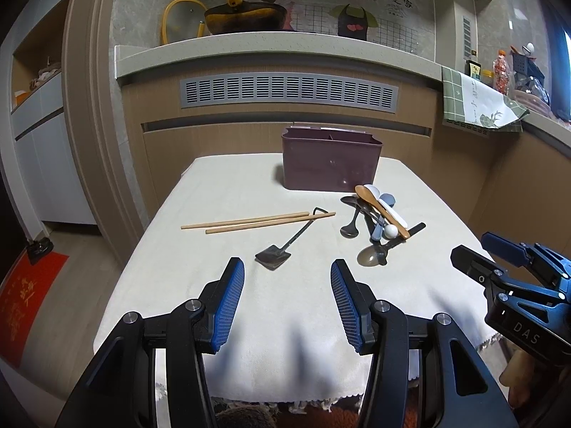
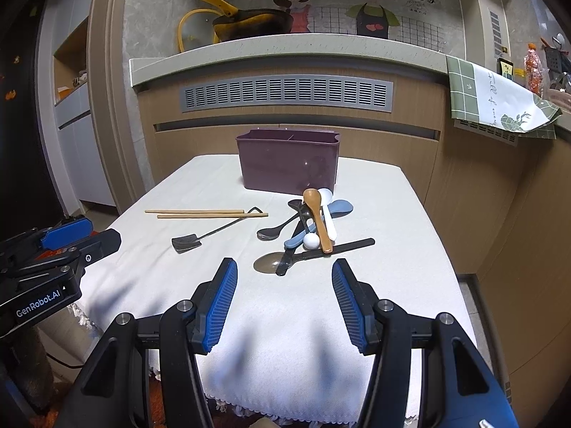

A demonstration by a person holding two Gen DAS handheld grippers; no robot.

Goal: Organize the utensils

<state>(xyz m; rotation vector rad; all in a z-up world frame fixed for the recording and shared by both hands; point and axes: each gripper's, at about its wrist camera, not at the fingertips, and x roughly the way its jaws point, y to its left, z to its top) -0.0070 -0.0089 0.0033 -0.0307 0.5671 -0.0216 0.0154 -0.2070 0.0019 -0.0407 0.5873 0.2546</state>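
A purple utensil holder (image 1: 332,164) (image 2: 288,164) stands at the far side of the white-clothed table (image 1: 221,285) (image 2: 271,314). Two wooden chopsticks (image 1: 257,222) (image 2: 203,213) lie left of centre, a small dark shovel-shaped spoon (image 1: 285,246) (image 2: 200,237) beside them. A pile of spoons (image 1: 378,219) (image 2: 314,224) lies in front of the holder, with a wooden spoon (image 2: 316,214) on top. My left gripper (image 1: 287,299) is open and empty above the near table, just short of the shovel spoon. My right gripper (image 2: 283,299) is open and empty just short of the pile.
A kitchen counter (image 1: 271,50) runs behind the table with a yellow-handled pan (image 1: 246,18) on it. A green towel (image 1: 478,103) hangs off the counter at right. Cabinets stand at left. A red mat (image 1: 28,303) lies on the floor at left.
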